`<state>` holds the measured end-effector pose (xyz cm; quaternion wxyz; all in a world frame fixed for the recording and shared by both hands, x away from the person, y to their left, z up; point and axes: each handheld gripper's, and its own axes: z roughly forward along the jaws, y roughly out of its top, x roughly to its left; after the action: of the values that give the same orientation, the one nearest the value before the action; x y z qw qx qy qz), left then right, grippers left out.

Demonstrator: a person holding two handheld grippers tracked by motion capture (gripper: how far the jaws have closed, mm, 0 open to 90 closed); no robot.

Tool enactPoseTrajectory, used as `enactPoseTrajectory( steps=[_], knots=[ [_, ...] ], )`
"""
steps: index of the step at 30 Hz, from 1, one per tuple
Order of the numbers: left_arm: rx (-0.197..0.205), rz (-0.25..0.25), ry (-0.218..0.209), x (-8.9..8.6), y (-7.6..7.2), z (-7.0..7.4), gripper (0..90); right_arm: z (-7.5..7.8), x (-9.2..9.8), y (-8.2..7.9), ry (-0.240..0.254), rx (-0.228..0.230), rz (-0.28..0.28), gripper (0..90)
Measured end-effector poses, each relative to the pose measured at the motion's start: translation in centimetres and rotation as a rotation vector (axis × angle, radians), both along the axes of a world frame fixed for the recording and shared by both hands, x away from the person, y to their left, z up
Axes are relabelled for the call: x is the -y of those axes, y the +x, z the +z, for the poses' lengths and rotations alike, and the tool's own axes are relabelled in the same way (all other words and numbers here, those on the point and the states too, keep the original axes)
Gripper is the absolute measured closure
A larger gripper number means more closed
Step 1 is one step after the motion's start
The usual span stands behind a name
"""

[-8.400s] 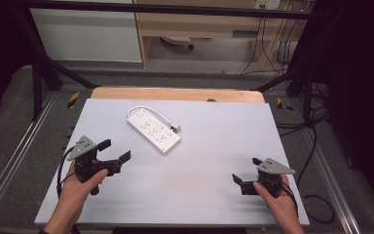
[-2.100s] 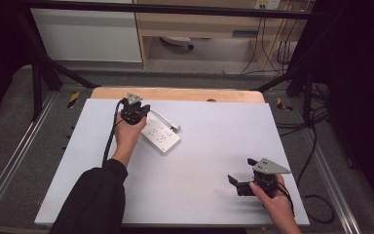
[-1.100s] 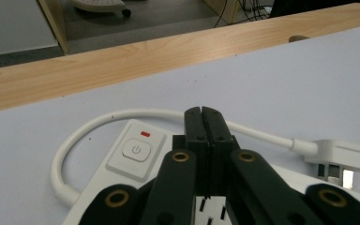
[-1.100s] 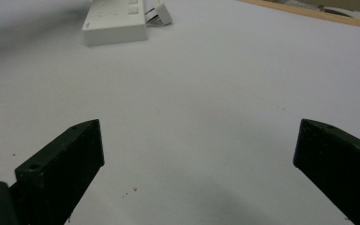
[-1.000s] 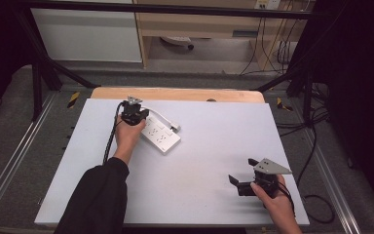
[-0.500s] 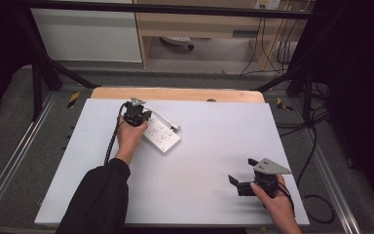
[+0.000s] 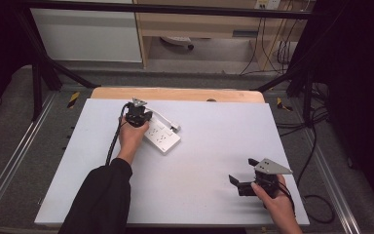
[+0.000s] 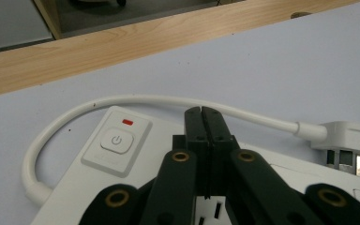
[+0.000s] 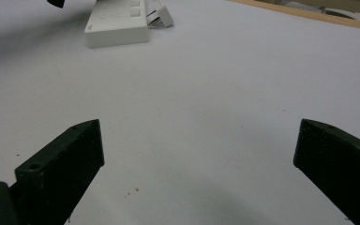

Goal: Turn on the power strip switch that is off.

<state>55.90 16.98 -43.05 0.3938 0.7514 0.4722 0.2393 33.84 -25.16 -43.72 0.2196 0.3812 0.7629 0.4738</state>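
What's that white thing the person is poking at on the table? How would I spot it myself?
Look at the far left part of the white table, near its wooden edge. There lies a flat white power strip, with the shut left gripper over it. It has rows of sockets, a power button under a small red mark, and a short white cord looping to its plug.

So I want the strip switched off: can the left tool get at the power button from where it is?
Probably yes. The left tool, shut, sits over the power strip just beside the power button, with nothing between them.
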Motion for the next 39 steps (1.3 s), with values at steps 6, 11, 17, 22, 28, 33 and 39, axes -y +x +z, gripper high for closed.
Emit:
enactPoseTrajectory(
  steps=[6, 11, 17, 22, 28, 33, 39],
  knots=[
    [-0.006, 0.001, 0.006, 0.07, 0.02, -0.14, 90.0, -0.03, 0.01, 0.02, -0.002, 0.0, -0.001, 2.4],
    [-0.007, 0.001, 0.008, 0.06, 0.1, -0.29, 90.0, -0.01, 0.02, 0.01, 0.0, 0.0, 0.0, 2.4],
    [-0.005, -0.004, 0.016, 0.22, 0.12, -0.42, 90.0, 0.0, 0.01, 0.03, 0.002, 0.0, 0.001, 2.4],
    [0.0, 0.005, 0.029, 0.21, 0.06, -0.48, 90.0, -0.02, 0.02, 0.03, 0.001, -0.001, -0.001, 2.4],
    [0.002, 0.013, 0.029, 0.34, 0.08, -0.5, 90.0, -0.03, -0.03, 0.02, -0.001, -0.002, 0.003, 2.4],
    [-0.005, 0.008, 0.006, 0.09, 0.17, -0.56, 90.0, -0.04, 0.01, 0.02, 0.001, -0.003, 0.003, 2.4],
    [-0.01, 0.009, -0.003, -0.01, 0.21, -0.59, 90.0, -0.04, -0.03, 0.03, 0.001, -0.004, 0.004, 2.4]
  ],
)
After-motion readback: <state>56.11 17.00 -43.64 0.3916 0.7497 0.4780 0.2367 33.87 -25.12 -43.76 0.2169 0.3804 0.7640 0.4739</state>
